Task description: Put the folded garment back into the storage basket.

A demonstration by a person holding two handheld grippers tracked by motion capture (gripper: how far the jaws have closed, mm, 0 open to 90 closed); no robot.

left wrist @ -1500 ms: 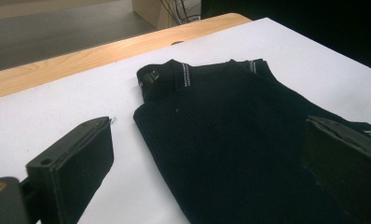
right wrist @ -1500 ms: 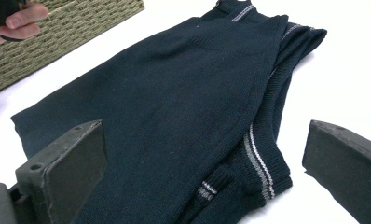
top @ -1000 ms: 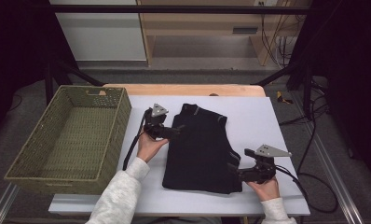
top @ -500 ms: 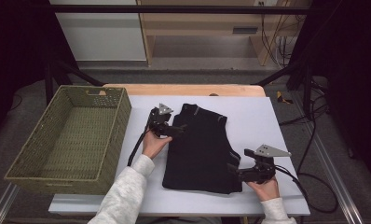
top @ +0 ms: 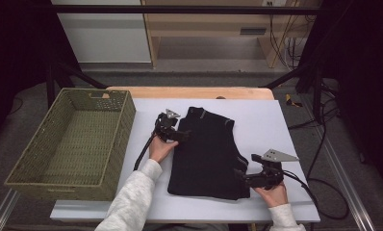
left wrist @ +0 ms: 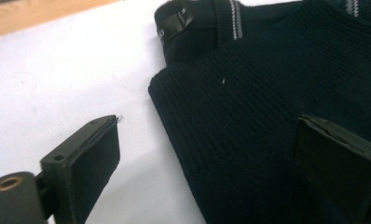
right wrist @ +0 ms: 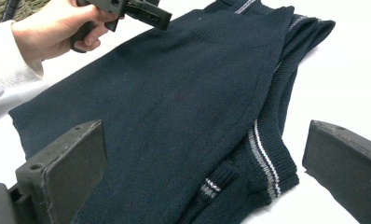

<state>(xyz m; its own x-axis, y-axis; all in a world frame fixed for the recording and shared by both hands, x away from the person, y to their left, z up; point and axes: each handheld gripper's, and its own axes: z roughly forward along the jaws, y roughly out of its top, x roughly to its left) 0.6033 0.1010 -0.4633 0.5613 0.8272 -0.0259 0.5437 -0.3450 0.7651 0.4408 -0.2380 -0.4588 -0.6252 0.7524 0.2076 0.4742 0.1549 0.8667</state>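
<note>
Two claws gape at folded sweater (top: 206, 154); left claw (top: 182, 135), right claw (top: 241, 176)

Dark sweater (top: 206, 151) is looking like a fine ribbed knit, matt and soft, with grey-white striped trim at the edges right between the right gripper (right wrist: 207, 172) jaws. Those jaws are showing as matt black plastic with flat rubbery-looking pads. Table top (top: 266, 125) under the left gripper (left wrist: 207, 154) is looking smooth, matt white. Basket (top: 69, 144) off to its side is looking woven, rough, olive green. Sleeve (top: 132, 202) is looking like white waffle cloth.
</note>
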